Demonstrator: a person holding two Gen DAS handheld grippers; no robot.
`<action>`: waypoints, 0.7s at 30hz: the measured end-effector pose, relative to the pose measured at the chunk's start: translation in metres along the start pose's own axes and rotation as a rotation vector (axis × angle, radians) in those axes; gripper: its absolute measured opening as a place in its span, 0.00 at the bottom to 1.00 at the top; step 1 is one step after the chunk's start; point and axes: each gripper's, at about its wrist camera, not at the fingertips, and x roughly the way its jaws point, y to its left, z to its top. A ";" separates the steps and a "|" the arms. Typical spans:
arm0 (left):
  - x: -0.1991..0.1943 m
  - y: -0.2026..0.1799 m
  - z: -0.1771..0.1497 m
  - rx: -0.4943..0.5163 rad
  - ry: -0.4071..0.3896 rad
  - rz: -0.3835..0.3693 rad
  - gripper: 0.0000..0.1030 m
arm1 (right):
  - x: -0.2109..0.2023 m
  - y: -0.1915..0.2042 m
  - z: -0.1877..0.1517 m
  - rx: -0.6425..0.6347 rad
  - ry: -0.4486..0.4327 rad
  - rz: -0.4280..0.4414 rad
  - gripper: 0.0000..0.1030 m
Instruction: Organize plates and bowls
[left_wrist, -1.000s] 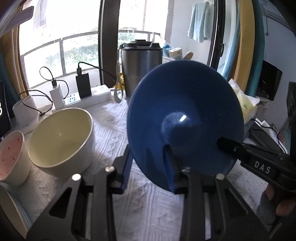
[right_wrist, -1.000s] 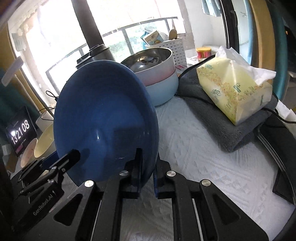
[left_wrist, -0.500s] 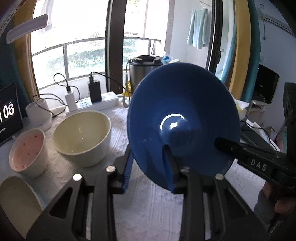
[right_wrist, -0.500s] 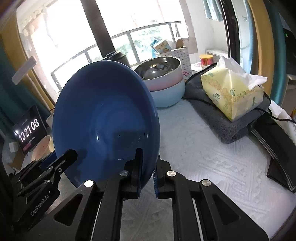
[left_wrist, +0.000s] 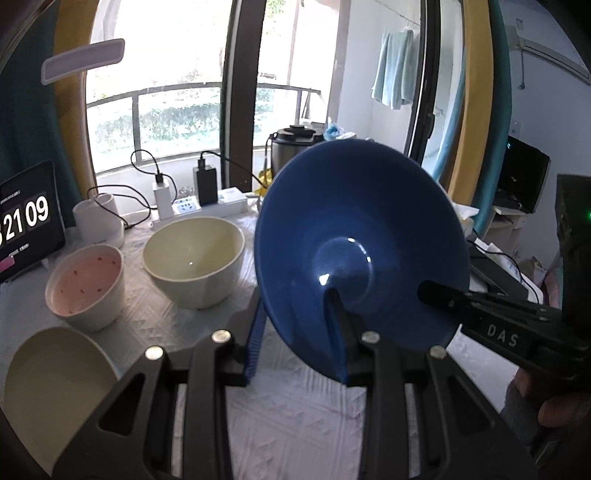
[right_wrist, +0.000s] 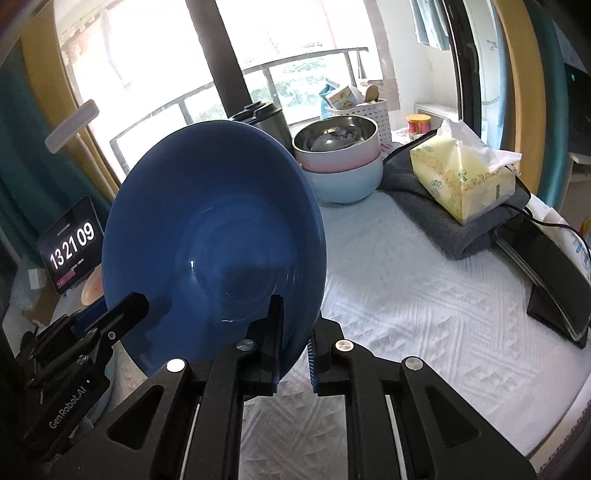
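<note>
The blue plate (left_wrist: 362, 251) is clamped at its lower rim by the left gripper (left_wrist: 295, 332), one finger lying across the concave face and the other behind the rim, and it is held on edge above the white tablecloth (left_wrist: 295, 413). In the right wrist view the same plate (right_wrist: 214, 243) is pinched at its rim by the right gripper (right_wrist: 291, 343), whose jaws are closed on it with a narrow gap between them. The plate is thus carried by both grippers at once, tilted nearly upright and clear of the cloth. Just to the left of the plate, a cream bowl (left_wrist: 194, 260) is seen standing on the cloth, with a pink cup (left_wrist: 86, 286) beside it and another cream dish (left_wrist: 55, 391) at the near left edge. Toward the far edge of the table, a stack of bowls (right_wrist: 341, 162) is seen, a steel one nested in pink and pale blue ones. A tissue pack (right_wrist: 461, 177) rests on a grey towel (right_wrist: 436, 221) at the right edge, and a clock display (right_wrist: 72, 245) stands at the left edge.
</note>
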 end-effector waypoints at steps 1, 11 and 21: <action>-0.003 0.001 -0.001 0.000 -0.002 0.000 0.31 | -0.001 0.001 -0.001 -0.001 0.002 0.001 0.14; -0.023 0.015 -0.011 -0.018 -0.007 0.005 0.31 | -0.006 0.019 -0.013 -0.022 0.021 0.012 0.16; -0.040 0.023 -0.025 -0.028 -0.006 0.015 0.31 | -0.011 0.037 -0.024 -0.041 0.051 0.020 0.17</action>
